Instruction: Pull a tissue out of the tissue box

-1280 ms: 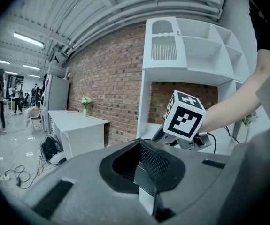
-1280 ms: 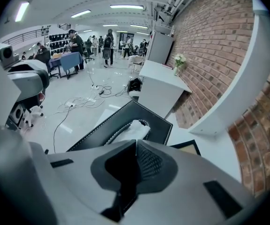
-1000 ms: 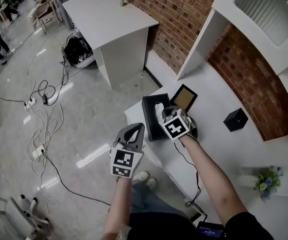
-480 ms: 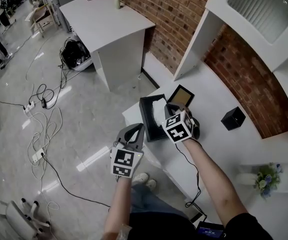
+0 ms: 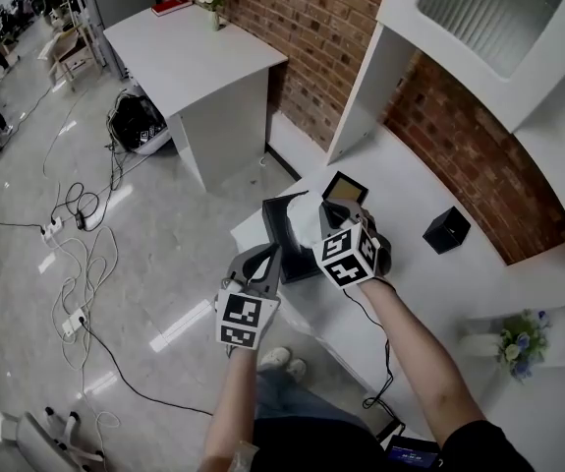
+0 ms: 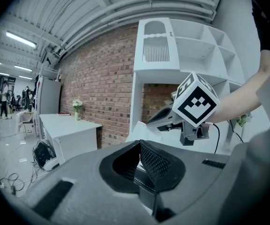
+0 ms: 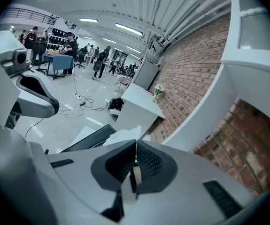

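The tissue [image 7: 121, 136] is a crumpled white tuft rising from the slot of the black tissue box [image 7: 85, 142], which sits at the near edge of the white counter [image 5: 429, 293]. The right gripper [image 7: 135, 143] has its jaws closed on the tissue, with a pale strip caught between the pads. There is one box, one tissue drawn up and two grippers. The left gripper [image 6: 139, 145], at 8 o'clock of the box in the head view, has its jaws pressed together with nothing between them. Only the right gripper view shows the pinched strip; in the head view the gripper's own body covers it. Only the head view shows one picture frame [image 5: 344, 189] at 12 o'clock of the right gripper and one small black cube [image 5: 446, 230] at 2 o'clock
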`<action>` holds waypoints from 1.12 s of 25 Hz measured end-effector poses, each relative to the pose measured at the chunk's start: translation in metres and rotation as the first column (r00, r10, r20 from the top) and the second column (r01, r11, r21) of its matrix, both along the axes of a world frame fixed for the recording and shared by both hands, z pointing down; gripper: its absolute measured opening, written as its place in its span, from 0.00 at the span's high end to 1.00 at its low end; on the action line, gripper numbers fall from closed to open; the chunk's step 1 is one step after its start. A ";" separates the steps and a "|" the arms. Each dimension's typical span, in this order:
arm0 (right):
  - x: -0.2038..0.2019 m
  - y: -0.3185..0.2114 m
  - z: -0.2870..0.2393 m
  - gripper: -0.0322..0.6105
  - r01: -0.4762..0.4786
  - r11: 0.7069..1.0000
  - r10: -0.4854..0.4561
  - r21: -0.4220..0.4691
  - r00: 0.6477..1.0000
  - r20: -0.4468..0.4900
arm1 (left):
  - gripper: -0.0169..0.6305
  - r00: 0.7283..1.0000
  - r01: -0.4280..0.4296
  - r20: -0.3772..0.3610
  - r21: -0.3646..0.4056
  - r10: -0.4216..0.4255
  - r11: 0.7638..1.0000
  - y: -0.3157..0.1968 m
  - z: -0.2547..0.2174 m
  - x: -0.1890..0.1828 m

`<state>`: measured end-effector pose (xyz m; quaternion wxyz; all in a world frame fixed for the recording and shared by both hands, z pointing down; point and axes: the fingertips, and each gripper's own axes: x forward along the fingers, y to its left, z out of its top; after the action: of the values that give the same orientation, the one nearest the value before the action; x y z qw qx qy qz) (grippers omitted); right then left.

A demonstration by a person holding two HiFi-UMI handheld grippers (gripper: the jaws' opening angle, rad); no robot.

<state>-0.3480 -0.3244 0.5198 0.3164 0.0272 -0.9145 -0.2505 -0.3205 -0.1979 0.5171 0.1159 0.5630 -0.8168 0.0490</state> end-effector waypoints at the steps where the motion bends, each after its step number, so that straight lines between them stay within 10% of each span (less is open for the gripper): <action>1: 0.001 -0.001 -0.004 0.95 0.000 1.000 0.000 0.008 1.000 0.008 | 0.96 1.000 -0.004 0.002 0.002 0.004 1.000 -0.002 -0.001 0.001; 14: 0.053 -0.028 -0.093 0.95 -0.136 0.987 0.157 -0.087 0.934 0.320 | 0.96 0.997 -0.071 0.043 0.029 0.070 0.997 -0.030 -0.026 0.008; 28: 0.258 -0.097 -0.179 0.95 -0.433 0.866 0.476 -0.249 0.565 0.674 | 0.96 0.951 -0.290 0.139 0.082 0.277 0.954 -0.132 -0.076 0.080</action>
<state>-0.0901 -0.4217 0.3410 -0.0112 0.3477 -0.9317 -0.1040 -0.2404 -0.3296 0.4415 0.0270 0.6755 -0.7345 0.0591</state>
